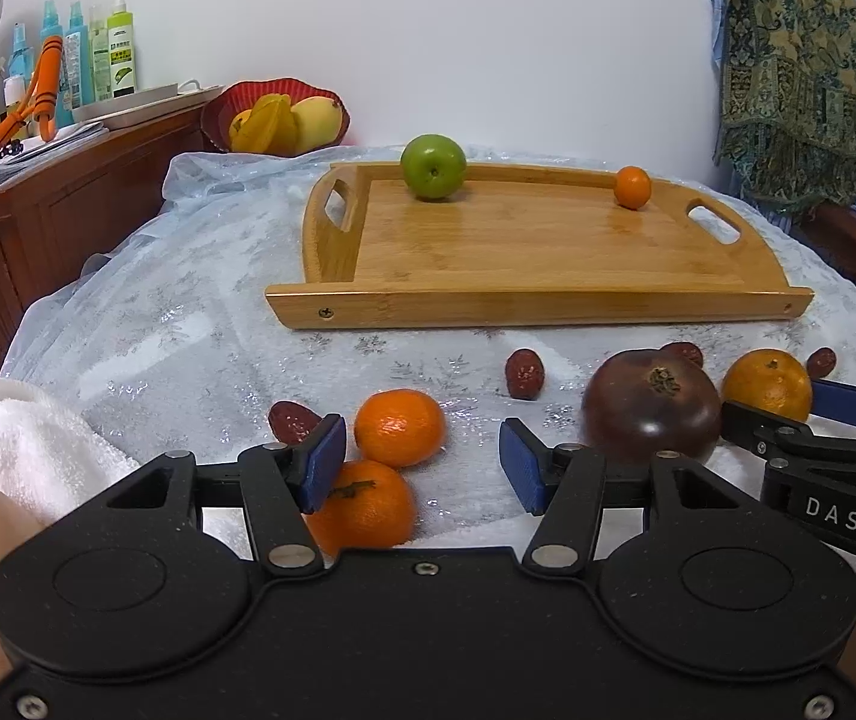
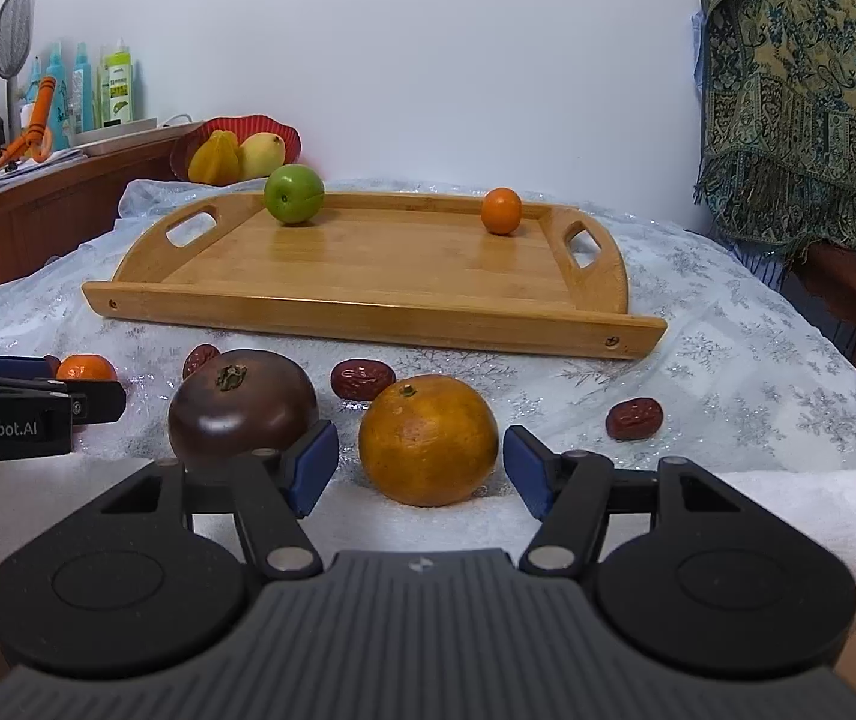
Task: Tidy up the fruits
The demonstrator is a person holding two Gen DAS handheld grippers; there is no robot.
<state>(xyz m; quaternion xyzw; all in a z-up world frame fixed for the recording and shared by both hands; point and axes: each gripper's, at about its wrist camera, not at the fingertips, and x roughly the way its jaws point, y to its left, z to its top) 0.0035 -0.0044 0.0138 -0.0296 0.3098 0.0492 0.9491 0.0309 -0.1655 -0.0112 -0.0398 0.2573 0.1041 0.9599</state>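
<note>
Your right gripper (image 2: pixel 419 471) sits parted around the big orange (image 2: pixel 428 441) on the tabletop (image 2: pixel 728 360), pads not touching yet, so centre it and squeeze gently, while your left gripper (image 1: pixel 422 459) gapes empty beside two small mandarins (image 1: pixel 399 427)

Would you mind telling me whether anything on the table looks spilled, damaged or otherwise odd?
Nothing looks spilled or damaged. The wooden tray sits flat with the green apple and a small orange on it; the other fruit simply lies loose in front.
</note>
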